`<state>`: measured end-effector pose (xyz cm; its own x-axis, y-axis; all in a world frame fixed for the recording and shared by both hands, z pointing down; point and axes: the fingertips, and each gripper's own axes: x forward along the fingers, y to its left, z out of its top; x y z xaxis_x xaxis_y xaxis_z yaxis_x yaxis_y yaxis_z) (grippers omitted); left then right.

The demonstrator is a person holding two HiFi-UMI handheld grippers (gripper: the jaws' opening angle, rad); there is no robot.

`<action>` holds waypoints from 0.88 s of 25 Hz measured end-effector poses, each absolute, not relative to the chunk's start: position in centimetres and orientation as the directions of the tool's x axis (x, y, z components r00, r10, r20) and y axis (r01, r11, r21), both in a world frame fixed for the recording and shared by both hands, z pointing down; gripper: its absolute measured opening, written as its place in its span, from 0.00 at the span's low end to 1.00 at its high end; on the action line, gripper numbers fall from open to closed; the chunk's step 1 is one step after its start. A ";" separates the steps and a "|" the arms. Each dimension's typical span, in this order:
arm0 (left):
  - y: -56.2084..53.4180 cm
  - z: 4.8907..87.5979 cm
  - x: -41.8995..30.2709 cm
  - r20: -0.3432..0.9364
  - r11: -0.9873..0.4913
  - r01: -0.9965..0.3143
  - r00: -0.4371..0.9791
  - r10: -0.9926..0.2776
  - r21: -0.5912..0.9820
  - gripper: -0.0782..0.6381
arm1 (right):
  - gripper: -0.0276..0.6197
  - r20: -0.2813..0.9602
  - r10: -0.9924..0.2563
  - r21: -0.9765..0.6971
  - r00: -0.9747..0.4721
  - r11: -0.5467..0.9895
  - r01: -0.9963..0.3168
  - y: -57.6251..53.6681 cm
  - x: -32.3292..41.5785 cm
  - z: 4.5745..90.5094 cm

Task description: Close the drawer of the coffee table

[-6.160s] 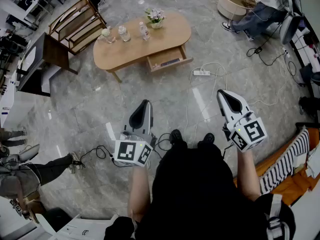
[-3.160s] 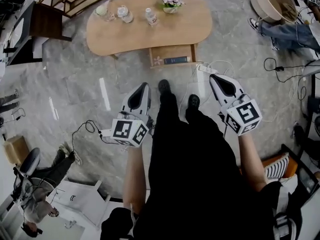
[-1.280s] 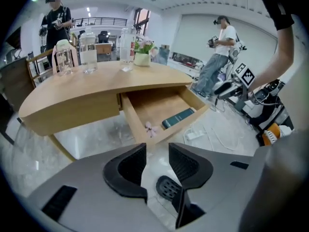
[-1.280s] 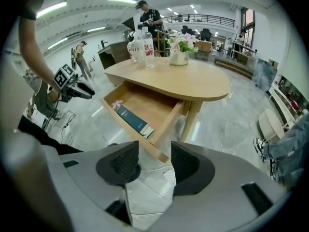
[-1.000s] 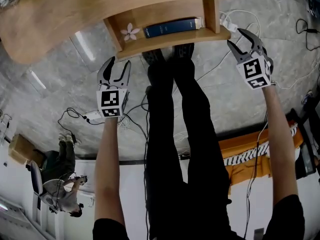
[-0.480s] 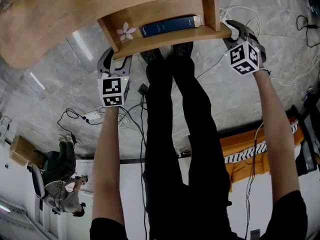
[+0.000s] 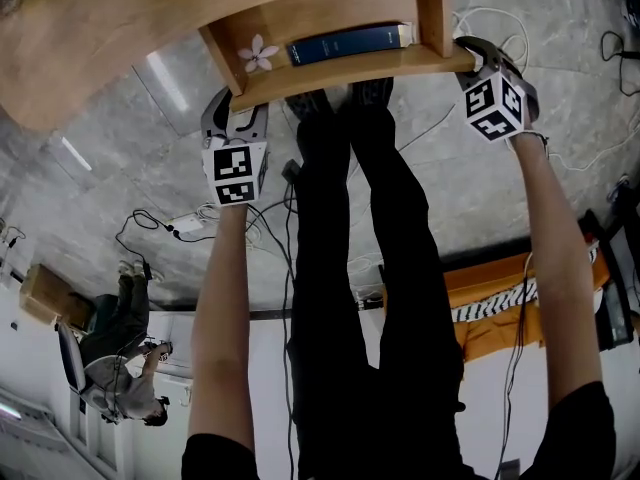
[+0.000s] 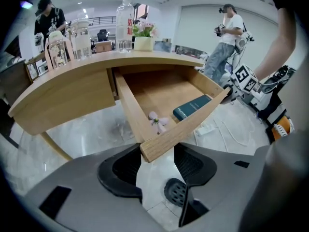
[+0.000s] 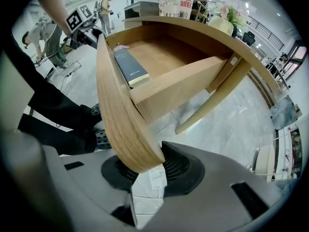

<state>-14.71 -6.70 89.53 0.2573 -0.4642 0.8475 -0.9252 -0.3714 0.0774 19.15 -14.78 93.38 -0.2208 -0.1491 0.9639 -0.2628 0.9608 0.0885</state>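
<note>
The drawer (image 7: 330,30) stands pulled out from the worktop's (image 7: 110,28) near edge, with a book (image 7: 348,43) and a flower (image 7: 258,54) inside. It is stiff wood and probably slides lightly. The left gripper (image 8: 155,161) straddles the front panel's (image 7: 340,71) left corner, its jaws just narrowed but not yet clamped. The right gripper (image 9: 145,170), jaws just closing, pinches the right end. Push both ends evenly — nothing visible blocks the way in.

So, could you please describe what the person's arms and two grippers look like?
The left gripper and right gripper share a light grey, tapered body with black ribbed pads. Each carries a white cube printed with black square markers. The arms are bare below short black sleeves.
</note>
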 end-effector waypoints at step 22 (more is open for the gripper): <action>-7.4 85.8 -14.7 0.822 -0.374 -0.925 0.266 -0.503 0.070 0.41 | 0.20 0.950 -0.119 -0.012 -0.288 0.909 -0.418 -15.1 19.4 90.1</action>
<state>-14.72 -7.35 85.79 0.2658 -0.5034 0.8222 -0.9249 -0.3737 0.0701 19.36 -15.12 90.12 -0.2879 -0.1194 0.9502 -0.4176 0.9085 -0.0123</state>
